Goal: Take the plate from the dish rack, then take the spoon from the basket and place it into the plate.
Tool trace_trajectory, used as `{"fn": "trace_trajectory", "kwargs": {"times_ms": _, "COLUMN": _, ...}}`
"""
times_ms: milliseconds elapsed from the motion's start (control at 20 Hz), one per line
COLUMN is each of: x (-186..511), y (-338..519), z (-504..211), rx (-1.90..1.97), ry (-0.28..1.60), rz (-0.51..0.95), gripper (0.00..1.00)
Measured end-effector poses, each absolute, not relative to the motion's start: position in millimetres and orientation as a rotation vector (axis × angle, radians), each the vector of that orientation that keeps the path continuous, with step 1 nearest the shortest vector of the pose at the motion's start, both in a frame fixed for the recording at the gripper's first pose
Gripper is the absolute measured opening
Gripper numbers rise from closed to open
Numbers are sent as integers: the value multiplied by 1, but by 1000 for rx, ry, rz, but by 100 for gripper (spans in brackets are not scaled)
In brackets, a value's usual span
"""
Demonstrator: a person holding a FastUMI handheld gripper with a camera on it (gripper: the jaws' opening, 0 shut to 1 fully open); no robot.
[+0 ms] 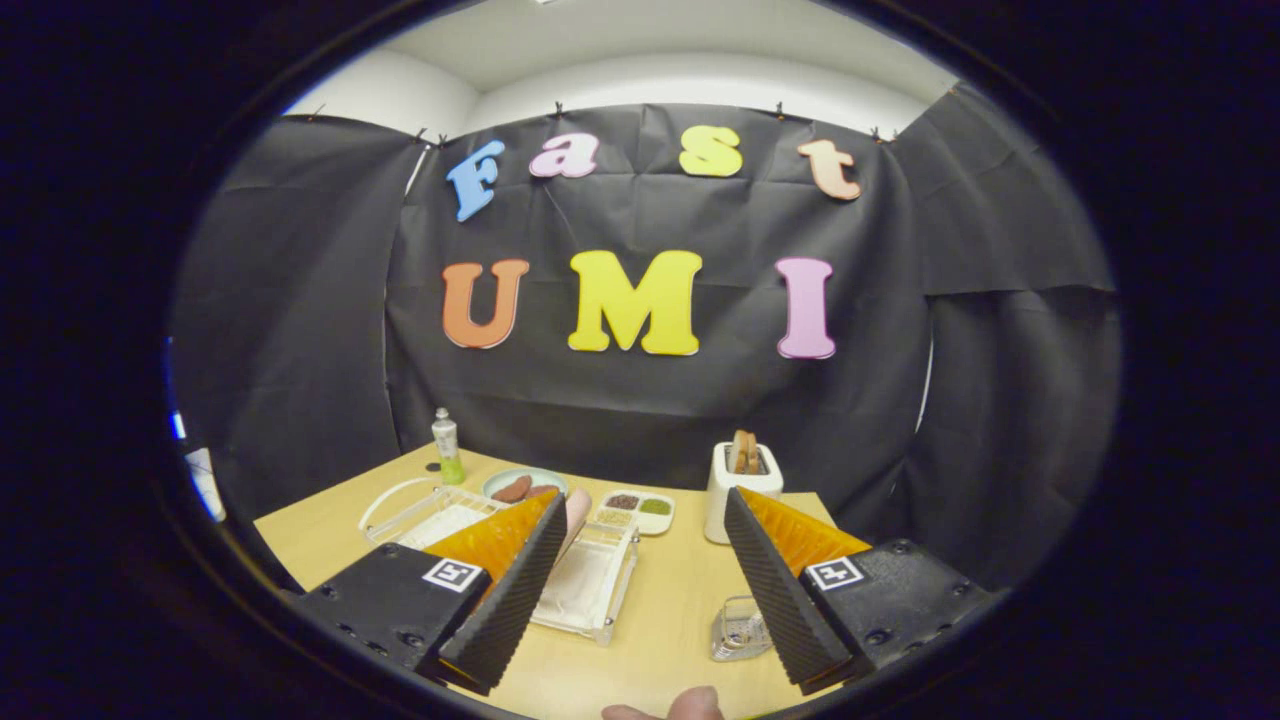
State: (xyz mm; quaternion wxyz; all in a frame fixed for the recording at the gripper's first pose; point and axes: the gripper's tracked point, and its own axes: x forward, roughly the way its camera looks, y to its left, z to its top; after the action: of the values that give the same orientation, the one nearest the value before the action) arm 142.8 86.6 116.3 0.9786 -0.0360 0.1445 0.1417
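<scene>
No readable word, brand or number on any object on the table. Two square coded marker tags, one on each block at the base of the gripper fingers; the second tag sits on the other block. Both are block patterns inside a border, not letters or digits. Small bottle at the far side of the table carries a pale label band, print too small to make out. Toaster front plain, no mark legible. Gripper fingers spread wide apart, holding nothing, tags facing up toward the camera.
</scene>
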Motion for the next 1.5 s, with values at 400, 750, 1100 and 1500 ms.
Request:
{"fn": "trace_trajectory", "kwargs": {"times_ms": 400, "x": 203, "y": 161, "z": 81, "rx": -94, "ry": 664, "rz": 378, "gripper": 100}}
{"fn": "trace_trajectory", "kwargs": {"times_ms": 750, "x": 255, "y": 189, "z": 27, "rx": -18, "ry": 948, "rz": 302, "gripper": 100}}
{"fn": "trace_trajectory", "kwargs": {"times_ms": 1100, "x": 285, "y": 202, "z": -25, "rx": 60, "ry": 1121, "rz": 230, "gripper": 98}}
{"fn": "trace_trajectory", "kwargs": {"times_ms": 1500, "x": 288, "y": 214, "z": -53, "rx": 103, "ry": 1227, "rz": 167, "gripper": 47}}
